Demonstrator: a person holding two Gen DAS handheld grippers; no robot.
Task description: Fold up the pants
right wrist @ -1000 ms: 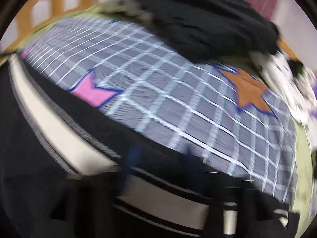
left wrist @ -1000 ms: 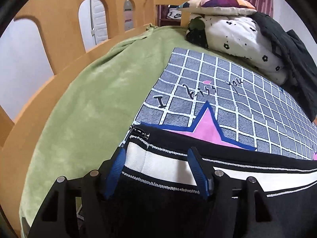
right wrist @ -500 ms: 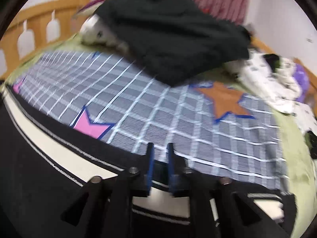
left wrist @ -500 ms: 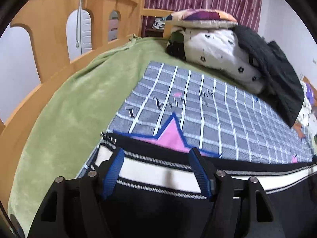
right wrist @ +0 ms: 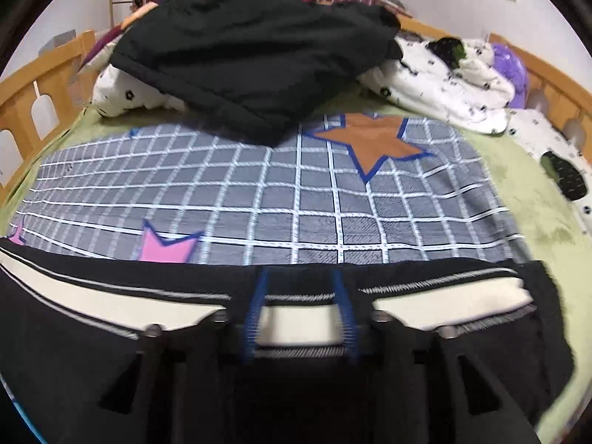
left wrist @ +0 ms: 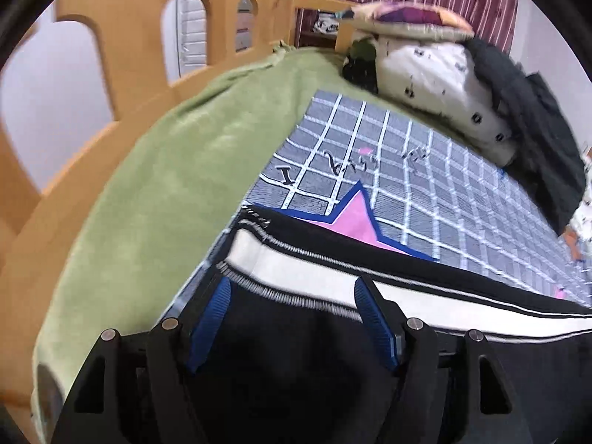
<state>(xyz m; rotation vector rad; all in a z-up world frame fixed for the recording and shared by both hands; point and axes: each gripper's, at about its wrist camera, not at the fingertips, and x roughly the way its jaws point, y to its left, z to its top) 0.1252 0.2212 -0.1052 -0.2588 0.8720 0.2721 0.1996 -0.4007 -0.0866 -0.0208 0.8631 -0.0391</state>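
Black pants with a white side stripe lie flat along the near edge of a grey checked blanket. My left gripper hovers open over the pants' left end, its blue pads well apart and pressing on nothing. In the right wrist view the same pants stretch across the bottom of the frame. My right gripper is over their far edge near the right end. Its jaws are opening. The white stripe shows flat between the pads, not pinched.
The checked blanket lies on a green sheet. A black garment and white bedding are piled at the far end. A wooden rail runs along the left, another rail at the right.
The right gripper went from nearly shut on the pants' edge to open, let the cloth go, rolled level and rose. The left gripper stayed open and drew back a little.
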